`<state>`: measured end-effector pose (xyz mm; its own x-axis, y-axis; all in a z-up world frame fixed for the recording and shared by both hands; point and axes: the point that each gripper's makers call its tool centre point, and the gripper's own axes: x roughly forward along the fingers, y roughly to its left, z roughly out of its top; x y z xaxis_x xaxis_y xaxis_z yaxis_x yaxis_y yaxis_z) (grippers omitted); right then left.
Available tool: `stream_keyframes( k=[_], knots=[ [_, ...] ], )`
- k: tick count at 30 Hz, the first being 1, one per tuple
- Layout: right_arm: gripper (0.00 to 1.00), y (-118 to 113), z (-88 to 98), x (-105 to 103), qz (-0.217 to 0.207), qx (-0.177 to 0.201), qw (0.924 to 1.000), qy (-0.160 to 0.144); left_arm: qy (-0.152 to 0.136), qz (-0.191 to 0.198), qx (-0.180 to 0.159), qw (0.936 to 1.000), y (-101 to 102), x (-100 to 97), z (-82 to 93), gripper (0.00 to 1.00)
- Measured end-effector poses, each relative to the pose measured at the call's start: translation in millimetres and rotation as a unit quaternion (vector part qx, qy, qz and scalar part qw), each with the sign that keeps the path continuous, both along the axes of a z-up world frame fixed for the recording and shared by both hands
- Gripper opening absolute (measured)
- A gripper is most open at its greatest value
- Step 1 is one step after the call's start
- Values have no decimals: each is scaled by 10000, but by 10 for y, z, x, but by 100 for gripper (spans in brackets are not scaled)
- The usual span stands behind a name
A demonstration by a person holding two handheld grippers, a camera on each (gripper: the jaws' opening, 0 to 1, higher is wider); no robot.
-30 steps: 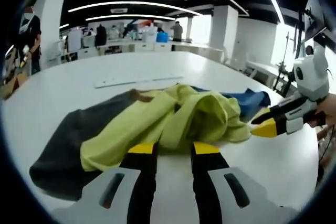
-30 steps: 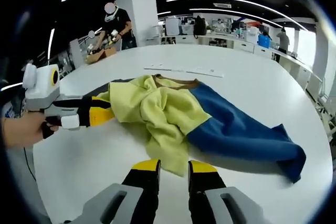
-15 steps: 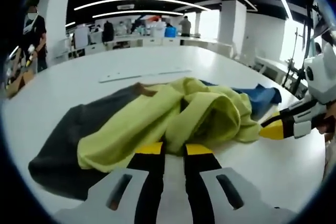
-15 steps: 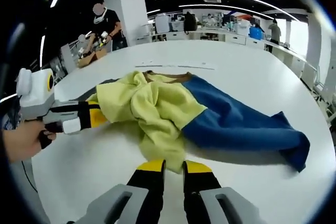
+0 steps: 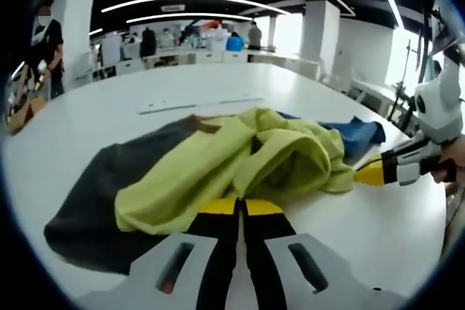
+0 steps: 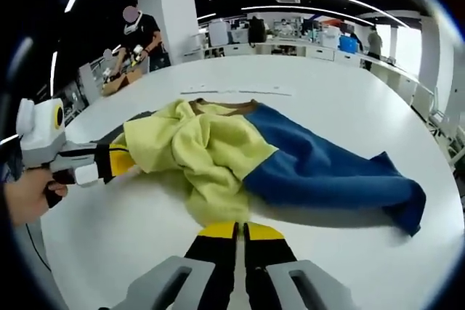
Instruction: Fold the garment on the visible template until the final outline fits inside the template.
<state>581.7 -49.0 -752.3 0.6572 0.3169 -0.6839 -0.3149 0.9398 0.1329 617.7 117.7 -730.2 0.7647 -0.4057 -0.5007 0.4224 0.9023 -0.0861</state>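
Clearly little is done: the garment [image 6: 240, 154] lies bunched and unfolded mid-desk [image 6: 349, 92], while both the left gripper [image 5: 240, 207] and right gripper [image 6: 240, 231] have fingers pinched together on its yellow hem.

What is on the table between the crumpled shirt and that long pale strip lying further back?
Nothing: in the right gripper view, bare white table separates the garment from the pale strip.

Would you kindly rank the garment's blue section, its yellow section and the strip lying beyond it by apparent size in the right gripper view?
1. Blue section and yellow section: alike, and nearness to the camera leaves their order unsure.
2. Strip: smallest, though farthest away.
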Motion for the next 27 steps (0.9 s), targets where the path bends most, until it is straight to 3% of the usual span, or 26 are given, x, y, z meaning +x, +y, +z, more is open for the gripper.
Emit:
stream_keyframes(
  k=[13, 22, 27],
  knots=[
    [0, -20, 249, -102, 204, 18, 9996, -185, -255, -114, 46, 9996, 118, -113, 312, 0],
    [0, -20, 361, -258, 340, 4, 9992, -186, -260, -351, 284, 9986, 231, -317, 406, 0],
    [0, -29, 381, -351, 379, -1, 9992, -142, -128, -596, 541, 9967, 289, -489, 371, 0]
  ],
)
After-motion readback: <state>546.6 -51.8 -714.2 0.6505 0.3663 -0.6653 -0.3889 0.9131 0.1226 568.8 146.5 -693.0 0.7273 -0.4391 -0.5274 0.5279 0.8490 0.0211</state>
